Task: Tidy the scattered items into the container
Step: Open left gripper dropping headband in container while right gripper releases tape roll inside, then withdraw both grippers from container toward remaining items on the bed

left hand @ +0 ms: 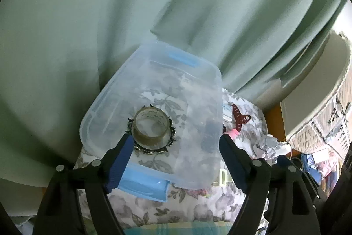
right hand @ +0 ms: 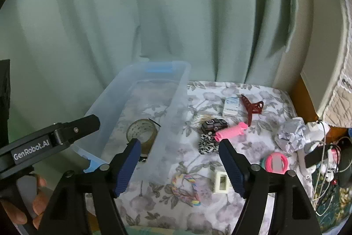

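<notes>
Left gripper (left hand: 176, 142) jaws wide apart, nothing between the pads; it hangs over the clear plastic bin (left hand: 199, 72). Tape roll (left hand: 151, 124) lies on the bin floor at 9 o'clock, on a dark beaded ring (left hand: 171, 136). Right gripper (right hand: 179, 147) jaws also spread, empty. On the floral cloth (right hand: 270, 100), right of the bin: pink roller (right hand: 231, 130) at 12 o'clock of the right gripper, hair claw (right hand: 252, 108) at 1 o'clock, pink ring (right hand: 277, 162) at 3 o'clock.

We see a pale green curtain (right hand: 154, 14) hanging in soft folds across the whole back, lit by dim daylight. Below it lies a floral bedcover (right hand: 253, 98) reaching the curtain's hem. At the bedcover's right edge stands an orange-brown wooden surface (right hand: 305, 102), with a quilted patchwork cloth (left hand: 325, 124) beyond it.
</notes>
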Available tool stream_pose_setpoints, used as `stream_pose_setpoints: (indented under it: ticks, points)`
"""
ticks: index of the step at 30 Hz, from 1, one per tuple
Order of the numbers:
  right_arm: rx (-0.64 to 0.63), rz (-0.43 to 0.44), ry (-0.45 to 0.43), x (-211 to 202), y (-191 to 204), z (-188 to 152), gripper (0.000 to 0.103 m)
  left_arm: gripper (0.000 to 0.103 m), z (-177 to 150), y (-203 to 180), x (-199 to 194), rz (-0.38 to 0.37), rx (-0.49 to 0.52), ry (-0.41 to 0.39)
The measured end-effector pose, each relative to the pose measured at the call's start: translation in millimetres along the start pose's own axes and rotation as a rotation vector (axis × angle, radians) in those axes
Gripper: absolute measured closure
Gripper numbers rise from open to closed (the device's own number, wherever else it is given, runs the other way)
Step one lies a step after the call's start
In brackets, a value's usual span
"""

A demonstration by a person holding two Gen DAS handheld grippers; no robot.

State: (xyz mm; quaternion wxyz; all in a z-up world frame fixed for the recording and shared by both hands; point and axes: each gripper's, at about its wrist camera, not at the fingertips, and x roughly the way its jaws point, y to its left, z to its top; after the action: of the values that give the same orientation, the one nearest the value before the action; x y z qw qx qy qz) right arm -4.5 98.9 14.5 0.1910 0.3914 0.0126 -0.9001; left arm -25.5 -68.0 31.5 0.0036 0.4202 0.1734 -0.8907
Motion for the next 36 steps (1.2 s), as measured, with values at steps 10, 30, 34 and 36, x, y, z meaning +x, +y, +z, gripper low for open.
stream_pose_setpoints:
  ticks: [10,30,34,36]
  points:
    - [0.102,-0.013,-0.007,-13.4,-50.8,-12.0,0.007,0.014,-11.2,-38.9,-1.6,0.05,0.094,-0.02]
    - [0.277,-0.085,0.022,-2.2,-150.5,-46.9,0.0,0.003,-50.1,-123.5,36.1,-0.026,0.321,0.009]
    - [0.296,-0.089,0.039,6.2,-165.7,-54.7,0.0,0.003,-61.8,-133.0,53.1,-0.067,0.343,0.052]
    - [0.295,-0.108,0.054,11.9,-171.7,-57.5,0.0,0.002,-67.7,-134.5,63.4,-0.058,0.348,0.075]
